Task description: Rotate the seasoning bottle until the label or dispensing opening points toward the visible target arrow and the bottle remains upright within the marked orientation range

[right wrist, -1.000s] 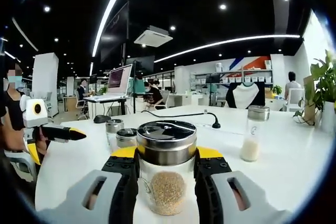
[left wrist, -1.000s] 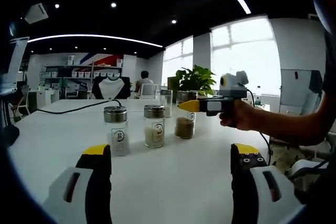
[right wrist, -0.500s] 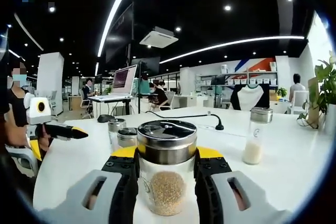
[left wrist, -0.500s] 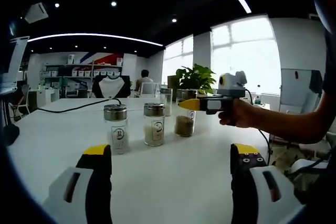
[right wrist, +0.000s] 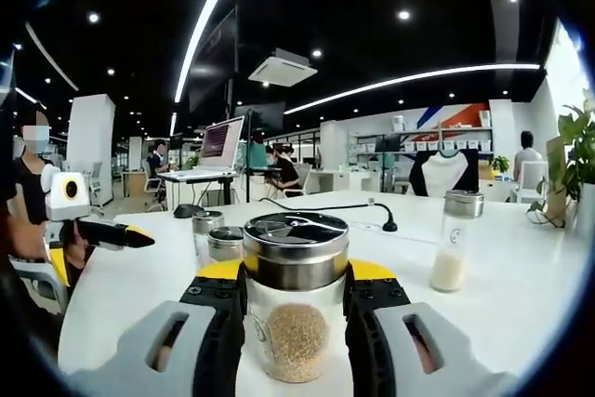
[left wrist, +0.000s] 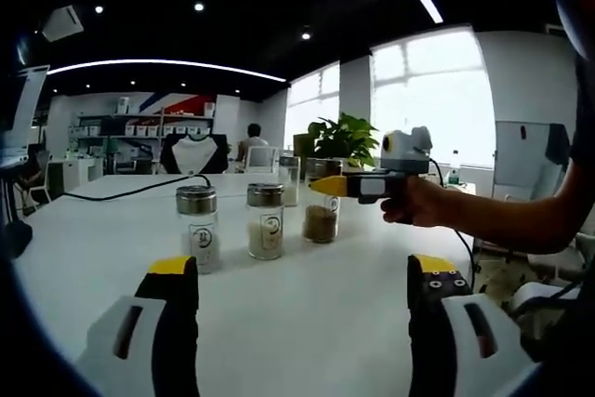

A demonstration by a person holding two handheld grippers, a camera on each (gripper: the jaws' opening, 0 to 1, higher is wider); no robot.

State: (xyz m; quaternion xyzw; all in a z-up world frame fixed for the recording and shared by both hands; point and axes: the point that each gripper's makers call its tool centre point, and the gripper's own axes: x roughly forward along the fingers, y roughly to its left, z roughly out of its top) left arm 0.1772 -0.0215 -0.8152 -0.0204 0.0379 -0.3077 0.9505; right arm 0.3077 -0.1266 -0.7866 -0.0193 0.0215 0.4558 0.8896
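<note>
right gripper view: the right claw clamps an upright seasoning bottle of brown grains on the white counter — smooth, rigid glass, likely slippery, best held mid-body. left claw hangs wide, holding nothing.

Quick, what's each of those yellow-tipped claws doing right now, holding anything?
Left gripper: open, holding nothing, jaws wide apart above the white table.
Right gripper: closed on the seasoning bottle with brown grains, bottle upright.
</note>
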